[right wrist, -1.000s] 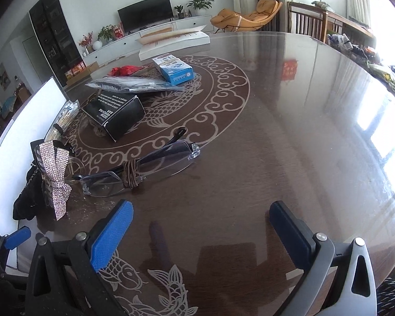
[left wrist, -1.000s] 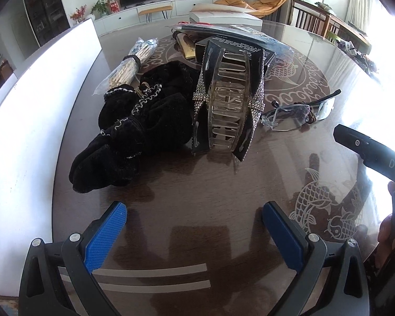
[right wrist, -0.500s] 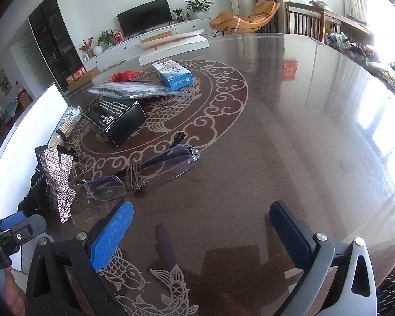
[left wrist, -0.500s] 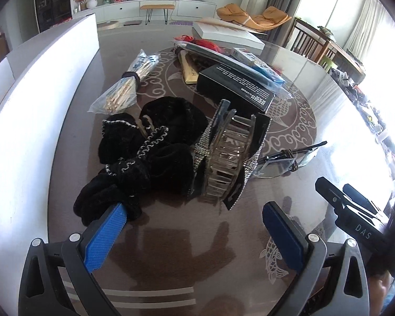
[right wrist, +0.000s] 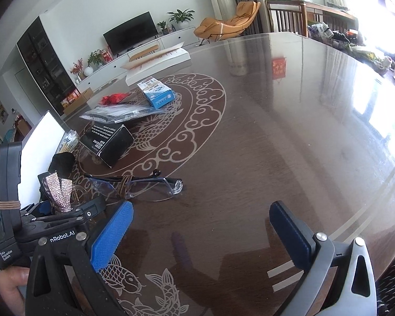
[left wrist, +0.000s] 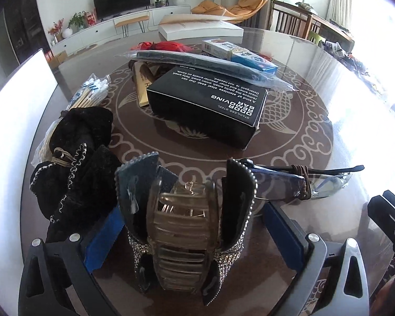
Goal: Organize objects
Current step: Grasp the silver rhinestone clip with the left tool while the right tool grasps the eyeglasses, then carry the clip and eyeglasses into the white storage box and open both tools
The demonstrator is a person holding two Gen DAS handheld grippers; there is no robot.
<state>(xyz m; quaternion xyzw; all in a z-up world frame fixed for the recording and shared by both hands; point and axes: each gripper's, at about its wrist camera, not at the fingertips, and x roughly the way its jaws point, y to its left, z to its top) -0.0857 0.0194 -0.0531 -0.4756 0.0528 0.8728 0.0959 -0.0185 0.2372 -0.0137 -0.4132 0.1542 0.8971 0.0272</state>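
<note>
Left gripper (left wrist: 189, 231) fingers spread around rhinestone hair clip (left wrist: 184, 226), probably ungripped; right gripper (right wrist: 205, 234) spread, empty; bench (right wrist: 276, 131) clutter unsorted.

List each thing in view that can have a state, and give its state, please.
left gripper: open, fingers either side of the hair claw clip
hair claw clip: upright on the table, not yet clamped
right gripper: open, empty
safety glasses: folded, cord wrapped around them
black box: closed, lying flat
blue box: closed
television: off
</note>
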